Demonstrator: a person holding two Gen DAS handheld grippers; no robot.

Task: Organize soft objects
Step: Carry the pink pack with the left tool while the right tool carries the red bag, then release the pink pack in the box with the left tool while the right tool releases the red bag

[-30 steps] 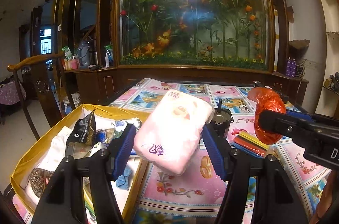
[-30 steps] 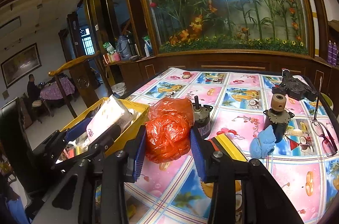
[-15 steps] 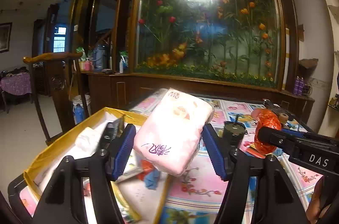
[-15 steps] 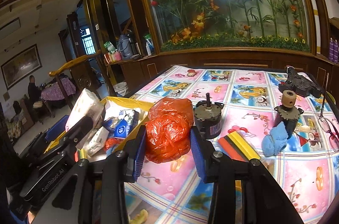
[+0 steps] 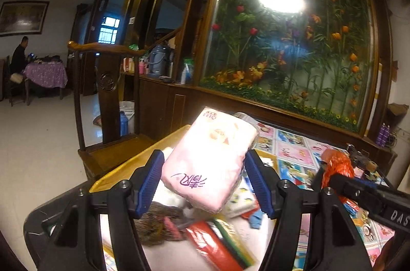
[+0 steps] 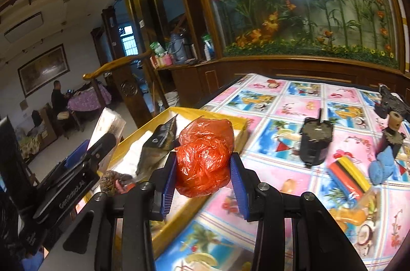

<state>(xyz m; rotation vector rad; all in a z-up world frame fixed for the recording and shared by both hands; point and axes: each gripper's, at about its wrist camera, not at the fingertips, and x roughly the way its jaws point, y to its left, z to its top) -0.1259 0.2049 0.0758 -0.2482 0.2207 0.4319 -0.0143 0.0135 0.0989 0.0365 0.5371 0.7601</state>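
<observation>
- Between the left gripper's (image 5: pixel 205 187) blue pads sits the pink plastic-wrapped tissue pack (image 5: pixel 208 162), pinched and held over the yellow-rimmed box (image 5: pixel 133 166); lower it flat before letting go.
- Purple script on the pack is unreadable.
- The right gripper (image 6: pixel 203 185) squeezes a crumpled orange plastic bag (image 6: pixel 205 155) above the box edge; carry it fully inside.
- The left gripper's body reads "GenRobot.AI".

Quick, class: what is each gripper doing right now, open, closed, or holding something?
Left gripper: closed on the pink tissue pack.
Right gripper: closed on the orange plastic bag.
</observation>
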